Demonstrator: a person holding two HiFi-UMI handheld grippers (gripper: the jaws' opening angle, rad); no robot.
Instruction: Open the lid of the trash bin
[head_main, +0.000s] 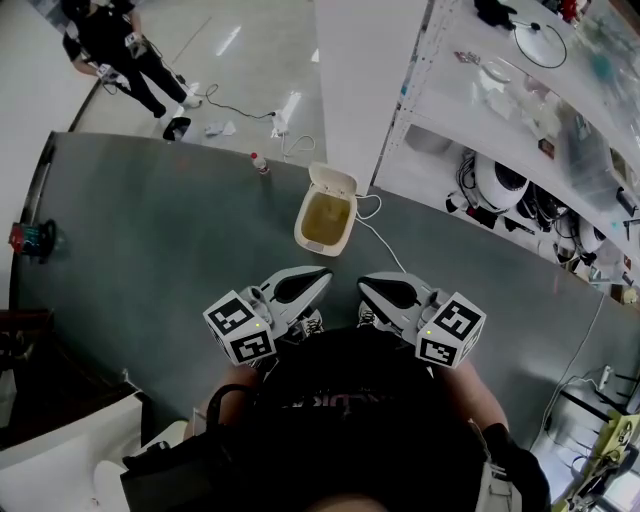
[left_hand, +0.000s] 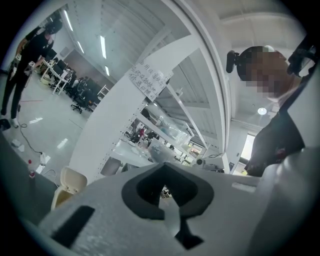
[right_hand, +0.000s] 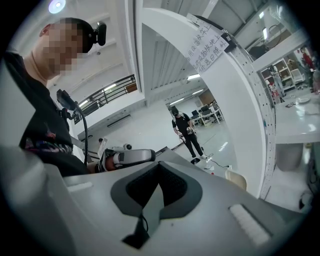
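Note:
A small cream trash bin (head_main: 325, 215) stands on the grey floor mat ahead of me, its lid (head_main: 333, 181) tipped up at the back and the inside showing. In the left gripper view the same bin (left_hand: 67, 186) sits low at the left; in the right gripper view the bin (right_hand: 236, 179) peeks over the jaws at the right. My left gripper (head_main: 322, 277) and right gripper (head_main: 366, 285) hang side by side close to my body, short of the bin and not touching it. Both have their jaws together with nothing between them.
A white pillar (head_main: 360, 80) rises just behind the bin, with white shelving (head_main: 520, 130) full of appliances to its right. A white cable (head_main: 378, 236) runs across the mat beside the bin. A small bottle (head_main: 260, 163) stands at the mat's far edge. A person (head_main: 120, 50) stands far left.

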